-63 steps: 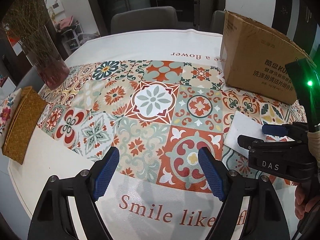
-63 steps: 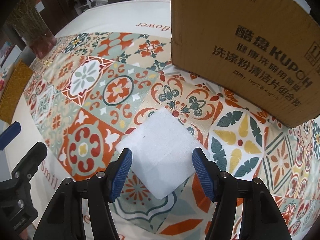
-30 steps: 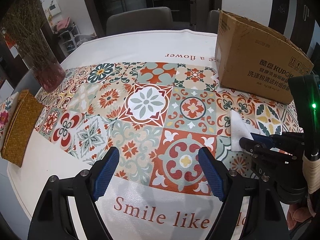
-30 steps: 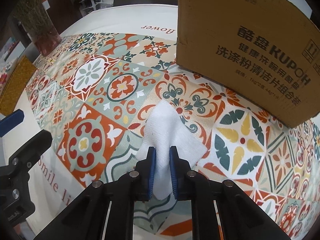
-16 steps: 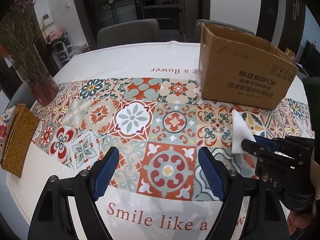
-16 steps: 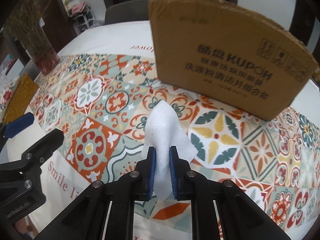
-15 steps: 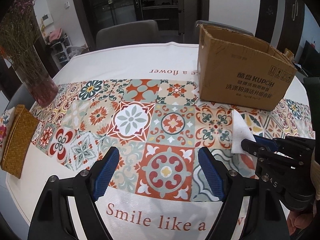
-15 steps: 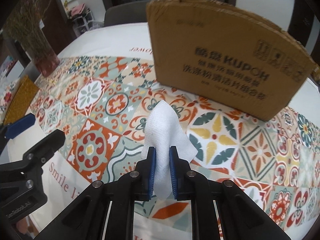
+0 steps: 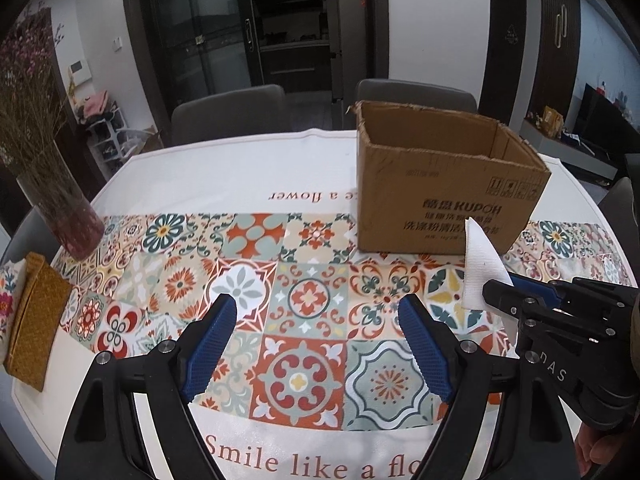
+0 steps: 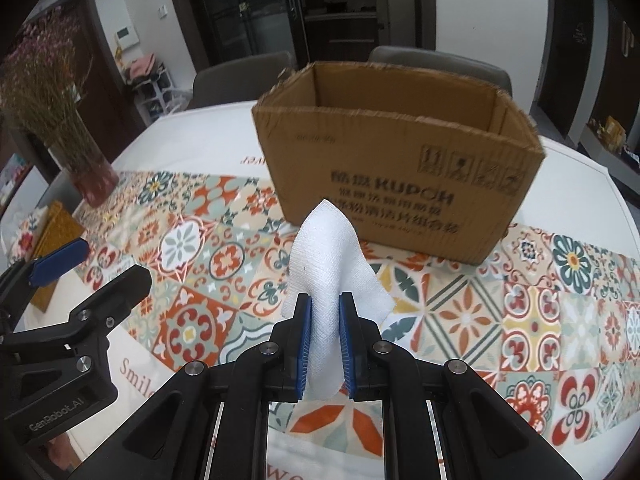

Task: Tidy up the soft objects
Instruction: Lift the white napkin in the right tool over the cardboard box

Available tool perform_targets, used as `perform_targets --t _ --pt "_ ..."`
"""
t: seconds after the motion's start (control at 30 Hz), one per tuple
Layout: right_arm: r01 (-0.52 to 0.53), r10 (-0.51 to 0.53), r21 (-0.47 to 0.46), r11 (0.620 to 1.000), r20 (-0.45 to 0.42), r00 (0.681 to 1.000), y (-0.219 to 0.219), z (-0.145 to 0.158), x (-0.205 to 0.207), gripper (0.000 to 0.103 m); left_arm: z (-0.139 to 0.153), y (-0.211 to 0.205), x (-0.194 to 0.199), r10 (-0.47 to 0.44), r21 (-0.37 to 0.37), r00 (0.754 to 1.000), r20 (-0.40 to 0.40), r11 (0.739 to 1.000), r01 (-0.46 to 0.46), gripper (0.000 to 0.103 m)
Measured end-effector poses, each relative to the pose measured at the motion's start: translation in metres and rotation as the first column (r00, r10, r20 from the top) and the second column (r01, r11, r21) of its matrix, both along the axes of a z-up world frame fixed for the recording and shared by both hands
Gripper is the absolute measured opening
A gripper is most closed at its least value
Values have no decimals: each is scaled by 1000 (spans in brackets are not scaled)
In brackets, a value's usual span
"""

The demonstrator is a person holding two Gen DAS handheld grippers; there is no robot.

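Right wrist view: right hand-held gripper (image 10: 324,340) pinched white cloth (image 10: 328,264) above surface (image 10: 580,184), cardboard box (image 10: 400,168) at 12 o'clock, left hand-held gripper (image 9: 316,344) open w/ nothing; loose cloth corner could've snagged box rim.

A patterned tablecloth (image 9: 248,184) with bright tile motifs and printed lettering covers the round surface. At its left edge stands a glass vase (image 9: 68,216) of dried flowers, with a woven yellow mat (image 9: 34,320) lying nearer the front. Two grey chairs (image 9: 230,110) stand behind the far side, before dark glass doors (image 9: 240,24).
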State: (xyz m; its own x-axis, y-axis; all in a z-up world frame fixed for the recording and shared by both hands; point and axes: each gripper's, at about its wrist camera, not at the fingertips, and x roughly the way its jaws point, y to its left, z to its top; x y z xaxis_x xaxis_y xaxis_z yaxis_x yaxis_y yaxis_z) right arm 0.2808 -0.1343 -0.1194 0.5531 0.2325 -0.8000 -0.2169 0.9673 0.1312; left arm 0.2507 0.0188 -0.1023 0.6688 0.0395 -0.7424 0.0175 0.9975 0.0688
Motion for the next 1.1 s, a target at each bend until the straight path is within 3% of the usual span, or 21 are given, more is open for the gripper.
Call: perform_targets --t 0.47,1.1 --pt "68 -72 35 997 137 988 -22 49 -6 15 41 -23 6 -64 -11 993 101 998 66 86" --pt "105 -117 63 992 247 962 -34 93 29 15 83 -32 33 -82 -9 972 220 996 86 88"
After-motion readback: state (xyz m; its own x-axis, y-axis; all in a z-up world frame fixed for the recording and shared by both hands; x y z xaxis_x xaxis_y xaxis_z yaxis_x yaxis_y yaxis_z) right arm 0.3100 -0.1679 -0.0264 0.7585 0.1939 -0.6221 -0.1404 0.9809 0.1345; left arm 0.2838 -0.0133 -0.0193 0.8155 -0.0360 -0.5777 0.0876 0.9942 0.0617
